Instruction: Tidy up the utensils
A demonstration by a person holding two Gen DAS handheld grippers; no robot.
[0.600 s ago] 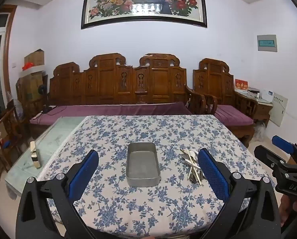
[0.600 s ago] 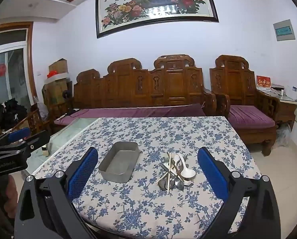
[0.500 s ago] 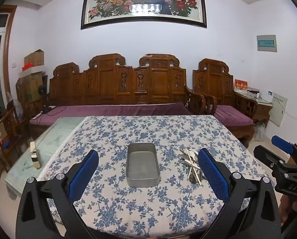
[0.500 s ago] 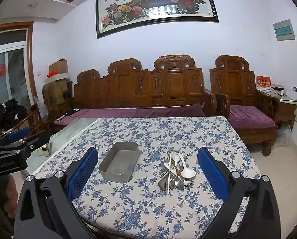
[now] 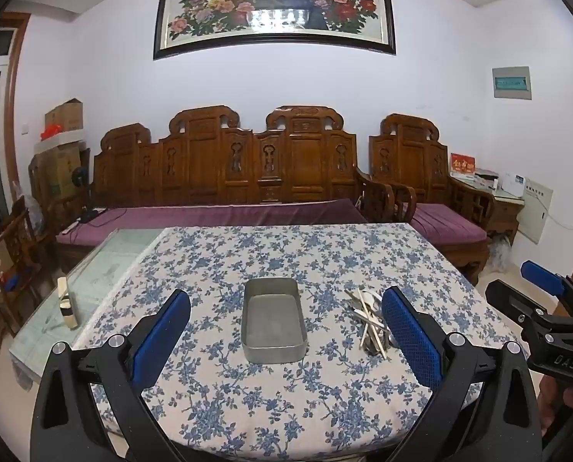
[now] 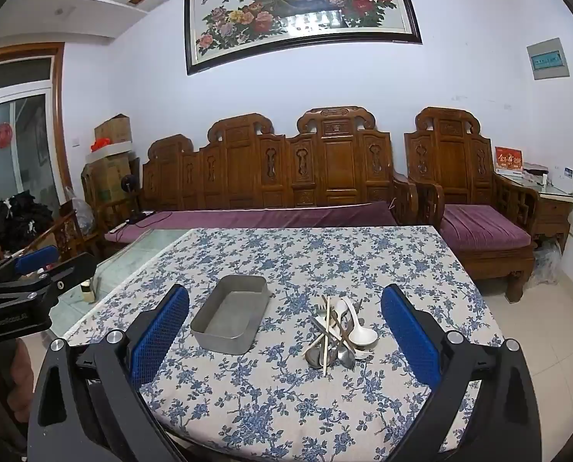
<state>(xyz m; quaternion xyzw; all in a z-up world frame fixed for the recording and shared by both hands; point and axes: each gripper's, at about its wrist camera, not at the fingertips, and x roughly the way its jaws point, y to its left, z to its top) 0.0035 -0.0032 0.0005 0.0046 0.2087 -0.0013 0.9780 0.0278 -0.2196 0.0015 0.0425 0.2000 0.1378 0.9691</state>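
An empty grey metal tray (image 5: 274,319) (image 6: 230,315) stands mid-table on the blue-flowered cloth. To its right lies a heap of utensils (image 5: 369,321) (image 6: 338,329): metal spoons, a fork, chopsticks and a white ceramic spoon (image 6: 357,327). My left gripper (image 5: 284,342) hovers open at the near table edge, in line with the tray, nothing between its blue pads. My right gripper (image 6: 284,340) is open too, facing the gap between tray and heap. Each gripper shows at the edge of the other's view: the right gripper (image 5: 544,308), the left gripper (image 6: 24,281).
The table (image 5: 324,404) has an uncovered glass strip (image 5: 94,281) at its left with a small bottle (image 5: 66,304) on it. A carved wooden sofa (image 5: 224,177) and armchair (image 5: 425,192) stand behind. A person's hand (image 6: 1,377) holds the left gripper's handle.
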